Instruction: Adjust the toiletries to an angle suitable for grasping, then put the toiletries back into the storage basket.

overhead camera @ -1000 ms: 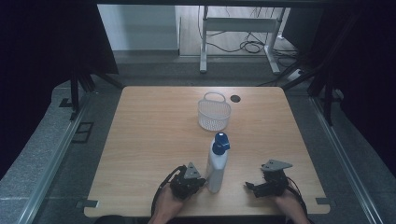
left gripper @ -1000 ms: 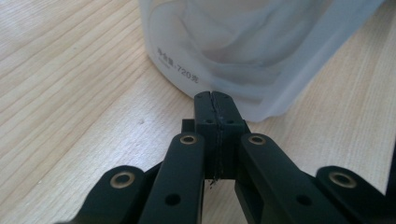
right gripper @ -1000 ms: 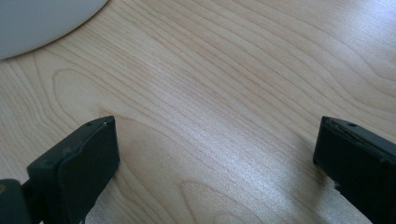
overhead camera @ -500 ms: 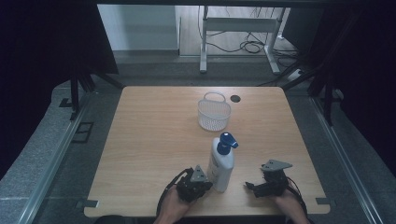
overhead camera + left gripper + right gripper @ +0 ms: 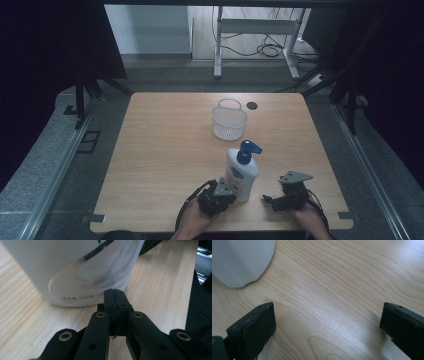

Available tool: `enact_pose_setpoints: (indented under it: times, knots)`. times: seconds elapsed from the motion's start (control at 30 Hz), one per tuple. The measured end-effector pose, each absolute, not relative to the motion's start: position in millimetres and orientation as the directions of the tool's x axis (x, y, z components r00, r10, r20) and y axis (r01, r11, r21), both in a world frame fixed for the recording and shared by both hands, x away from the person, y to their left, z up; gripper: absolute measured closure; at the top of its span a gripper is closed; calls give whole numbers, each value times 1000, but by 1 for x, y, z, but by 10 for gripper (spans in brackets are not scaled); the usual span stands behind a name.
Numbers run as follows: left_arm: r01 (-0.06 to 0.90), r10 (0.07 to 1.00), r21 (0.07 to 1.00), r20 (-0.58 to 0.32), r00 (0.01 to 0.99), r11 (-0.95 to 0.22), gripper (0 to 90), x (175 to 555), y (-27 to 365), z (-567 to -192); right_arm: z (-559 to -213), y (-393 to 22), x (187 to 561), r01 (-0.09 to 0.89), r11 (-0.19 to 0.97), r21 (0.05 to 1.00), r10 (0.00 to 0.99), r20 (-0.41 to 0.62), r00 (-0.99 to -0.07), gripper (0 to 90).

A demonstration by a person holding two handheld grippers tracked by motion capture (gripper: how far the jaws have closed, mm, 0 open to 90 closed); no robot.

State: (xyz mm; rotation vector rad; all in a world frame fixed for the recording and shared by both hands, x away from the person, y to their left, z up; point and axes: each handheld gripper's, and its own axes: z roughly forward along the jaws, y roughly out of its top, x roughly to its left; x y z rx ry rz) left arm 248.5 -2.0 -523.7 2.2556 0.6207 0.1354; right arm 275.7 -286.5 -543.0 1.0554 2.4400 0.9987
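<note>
A white pump bottle (image 5: pixel 241 173) with a blue pump head is seen standing upright near the front edge of the wooden table (image 5: pixel 165 150), between the two hand-held grippers. In the high view, the left gripper (image 5: pixel 220 196) is found just beside the bottle's lower left side. In the left gripper view, its jaws are pressed together with nothing between them, and their tips are placed against or just short of the bottle's (image 5: pixel 80 272) lower wall; contact cannot be told for certain. The bottle's base is seen resting on the wood there.

The right gripper (image 5: pixel 280 200) is held low over the table to the right of the bottle, a little apart from it. In the right gripper view its jaws are spread wide over bare wood, with nothing between them, and a rounded white part of the bottle (image 5: pixel 239 260) is seen at the upper left.

A white mesh basket (image 5: pixel 229 120) with a handle is placed farther back on the table, well apart from the bottle, with a small dark round cable hole (image 5: pixel 251 105) just beside it.
</note>
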Motion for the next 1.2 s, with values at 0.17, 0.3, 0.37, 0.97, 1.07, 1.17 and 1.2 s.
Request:
enact_pose_setpoints:
  times: [0.17,0.3,0.37,0.97,1.07,1.17,1.2]
  knots:
    - [388,474,715,-90,876,-582,890,248,-5,-525,-543,-286,276,519,488,701,729,0,-685,0]
    - [392,479,717,-93,873,-576,886,247,-2,-524,-543,-286,276,519,488,701,729,0,-685,0]
    - [390,476,717,-93,875,-577,875,247,-1,-522,-543,-286,276,520,488,701,729,0,-685,0]
    - [417,502,711,-104,859,-566,540,241,26,-522,-537,-285,272,505,479,718,720,7,-694,46]
    - [427,518,706,-99,850,-566,501,241,32,-525,-535,-284,270,495,487,719,713,0,-701,48]
    - [439,537,704,-98,838,-558,474,241,38,-528,-533,-282,268,485,499,718,702,-6,-712,47]
    - [446,548,707,-98,831,-549,463,241,40,-528,-533,-281,267,481,500,720,699,-7,-715,47]
